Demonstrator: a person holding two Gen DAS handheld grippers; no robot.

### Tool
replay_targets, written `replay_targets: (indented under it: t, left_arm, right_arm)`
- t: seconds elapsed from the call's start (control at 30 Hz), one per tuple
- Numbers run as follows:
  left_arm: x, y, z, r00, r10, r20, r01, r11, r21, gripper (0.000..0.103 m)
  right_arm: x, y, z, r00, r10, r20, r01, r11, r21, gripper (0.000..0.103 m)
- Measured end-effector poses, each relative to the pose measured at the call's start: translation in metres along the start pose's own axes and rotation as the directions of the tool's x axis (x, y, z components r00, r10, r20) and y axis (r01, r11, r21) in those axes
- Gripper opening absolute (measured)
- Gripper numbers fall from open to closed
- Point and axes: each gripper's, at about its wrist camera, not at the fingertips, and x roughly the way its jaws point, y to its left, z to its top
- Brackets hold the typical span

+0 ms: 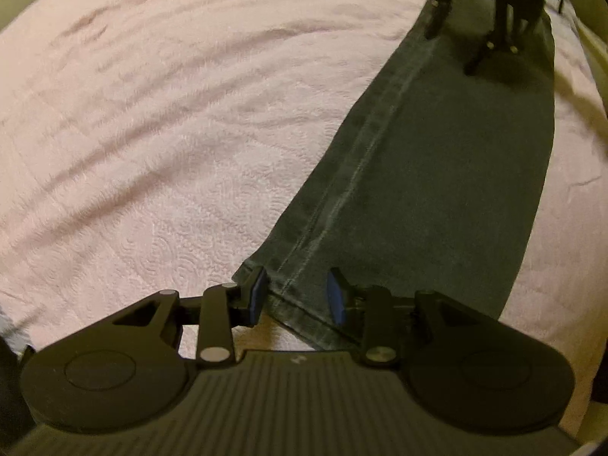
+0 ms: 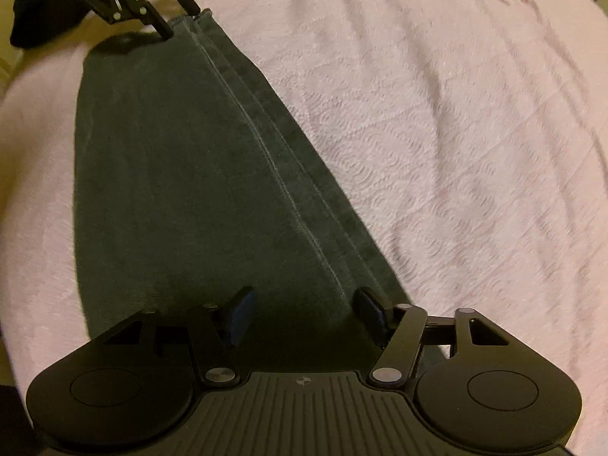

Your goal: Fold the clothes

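Two grippers hang over dark jeans point(image 1: 437, 159) lying flat on a pink bedspread point(image 1: 152, 133). The left gripper point(image 1: 297, 296) straddles the hem corner, the right gripper point(image 2: 304, 313) the seam edge, both with fingers apart. Advice: lower both, then pinch every layer together before lifting.

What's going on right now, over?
Both grippers open: left gripper at jeans hem, right gripper over far end. Jeans flat on bedspread. Nothing in the way.
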Motion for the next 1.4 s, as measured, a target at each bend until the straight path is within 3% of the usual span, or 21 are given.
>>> replay_targets:
  t: [0.03,0.1,0.2,0.27,0.37,0.4,0.43,0.53,0.7,0.87,0.97,1.1,1.2,1.3,1.4]
  left_arm:
    - [0.001,0.004,0.0,1.0,-0.012,-0.003,0.012,1.0,-0.012,0.029]
    - [0.006,0.008,0.002,0.999,-0.034,-0.021,0.033,0.999,-0.018,0.029]
    - [0.01,0.005,0.006,0.998,-0.033,-0.057,0.034,0.999,0.025,0.029]
    - [0.01,-0.004,0.01,0.997,0.004,-0.082,0.004,0.995,0.104,0.014]
    - [0.009,-0.012,0.012,0.995,0.036,-0.093,-0.021,0.988,0.155,0.009]
    - [0.007,-0.012,0.011,0.995,0.043,-0.087,-0.03,0.988,0.151,0.008]
    - [0.003,-0.012,0.009,0.996,0.054,-0.076,-0.042,0.989,0.144,0.007]
    - [-0.012,-0.012,0.007,0.996,0.076,-0.036,-0.071,0.99,0.122,0.007]
    - [-0.023,-0.006,0.006,0.995,0.103,0.012,-0.104,0.992,0.073,0.007]
    - [0.007,0.0,0.004,0.997,0.07,-0.034,-0.069,0.997,0.029,0.008]
    - [0.009,0.0,0.004,0.997,0.071,-0.039,-0.07,0.997,0.02,0.009]
    - [0.0,-0.002,0.006,0.996,0.079,-0.047,-0.078,0.997,0.024,0.01]
    - [-0.01,-0.004,0.01,0.993,0.103,-0.059,-0.102,0.995,0.019,0.013]
    - [-0.022,-0.009,0.017,0.988,0.139,-0.059,-0.139,0.99,0.015,0.013]
    - [-0.03,-0.017,0.031,0.985,0.167,-0.043,-0.166,0.986,0.005,0.013]
  right_arm:
    - [-0.001,-0.002,-0.001,1.0,-0.003,0.002,0.003,1.0,0.01,0.045]
    - [-0.003,-0.006,-0.002,1.0,-0.002,0.007,0.002,1.0,0.025,0.036]
    - [-0.004,-0.009,-0.001,1.0,-0.001,0.014,0.001,1.0,0.019,0.035]
    - [-0.002,-0.009,0.001,1.0,-0.011,0.011,0.011,1.0,-0.001,0.035]
    - [0.002,-0.01,0.003,1.0,-0.018,0.002,0.018,1.0,0.003,0.035]
    - [0.002,-0.011,0.003,1.0,-0.018,-0.002,0.018,1.0,0.017,0.026]
    - [0.002,-0.012,0.004,1.0,-0.019,-0.006,0.019,0.999,0.031,0.008]
    - [-0.016,-0.015,0.004,0.998,-0.047,0.029,0.046,0.998,0.041,0.003]
    - [-0.028,-0.019,0.009,0.993,-0.093,0.075,0.092,0.996,0.021,0.003]
    - [0.0,-0.025,0.01,0.996,-0.078,0.046,0.076,0.996,0.046,0.003]
    - [-0.007,-0.021,-0.001,0.994,-0.093,0.063,0.088,0.993,0.074,0.004]
    - [-0.024,-0.017,-0.016,0.985,-0.141,0.099,0.127,0.983,0.134,0.016]
    - [-0.038,-0.018,-0.043,0.973,-0.226,0.049,0.213,0.957,0.196,0.037]
    - [-0.051,-0.028,-0.087,0.96,-0.28,-0.018,0.272,0.916,0.295,0.04]
    - [-0.076,-0.046,-0.142,0.939,-0.341,-0.053,0.331,0.849,0.411,0.04]
